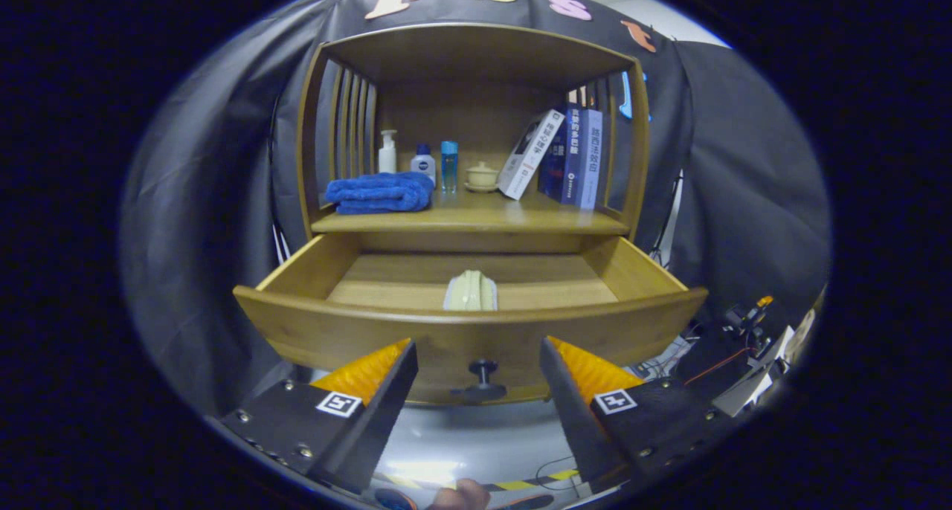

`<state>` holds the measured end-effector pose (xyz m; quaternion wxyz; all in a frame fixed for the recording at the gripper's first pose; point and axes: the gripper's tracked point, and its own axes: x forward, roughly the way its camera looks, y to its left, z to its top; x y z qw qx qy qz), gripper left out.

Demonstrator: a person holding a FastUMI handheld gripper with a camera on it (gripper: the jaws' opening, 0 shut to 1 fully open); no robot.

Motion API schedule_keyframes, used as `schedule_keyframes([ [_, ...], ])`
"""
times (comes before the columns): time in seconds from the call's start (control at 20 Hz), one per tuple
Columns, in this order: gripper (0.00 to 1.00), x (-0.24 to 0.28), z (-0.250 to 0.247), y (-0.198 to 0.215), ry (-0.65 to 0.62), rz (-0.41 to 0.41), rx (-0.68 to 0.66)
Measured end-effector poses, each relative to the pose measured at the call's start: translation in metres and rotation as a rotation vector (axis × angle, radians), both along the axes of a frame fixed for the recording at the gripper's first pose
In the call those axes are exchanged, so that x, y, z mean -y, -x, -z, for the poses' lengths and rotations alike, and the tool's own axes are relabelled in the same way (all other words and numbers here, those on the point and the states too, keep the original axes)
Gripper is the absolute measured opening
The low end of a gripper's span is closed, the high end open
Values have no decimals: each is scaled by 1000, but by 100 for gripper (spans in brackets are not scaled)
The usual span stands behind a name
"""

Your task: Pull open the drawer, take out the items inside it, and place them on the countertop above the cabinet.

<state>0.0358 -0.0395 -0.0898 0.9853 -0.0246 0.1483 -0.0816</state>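
1. Jaws [477, 361] released, spread wide, gripping nothing; drawer knob [483, 380] sits between them, untouched.
2. Drawer [468, 331] pulled open just beyond the knob.
3. Pale item [471, 292] lies inside the drawer, behind its front panel.
4. Counter [476, 218] above the drawer carries blue towel [381, 192], bottles [416, 158], books [565, 157].

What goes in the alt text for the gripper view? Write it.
A wooden drawer stands pulled open with a pale cream item inside, and the open gripper sits just before its dark knob, holding nothing. On the countertop above lie a folded blue towel, bottles, a small lidded jar and books.
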Motion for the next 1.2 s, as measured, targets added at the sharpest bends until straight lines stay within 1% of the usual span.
schedule_keyframes([
  [0.05, 98, -2, -7, -8, -2, -7, 7],
  [0.15, 98, -2, -24, -26, 11, -5, 32],
  [0.25, 98, -5, -29, -52, -9, -11, 17],
  [0.4, 98, 3, -21, -92, 13, 13, -46],
  [0.5, 98, 1, -13, -117, -7, 10, -71],
  [0.6, 98, 6, -3, -135, -36, 38, -104],
  [0.7, 98, 9, 9, -145, -27, 48, -170],
  [0.75, 96, 10, 8, -146, -24, 57, -179],
  [0.85, 90, 7, 7, -151, -11, 42, -205],
  [0.95, 87, 4, 19, -153, -39, 44, -276],
  [1.05, 87, 10, 36, -151, -59, 86, -365],
  [1.1, 87, 17, 44, -152, -64, 129, -402],
  [1.15, 77, 25, 49, -151, -47, 162, -432],
  [1.2, 67, 27, 54, -151, -35, 161, -452],
])
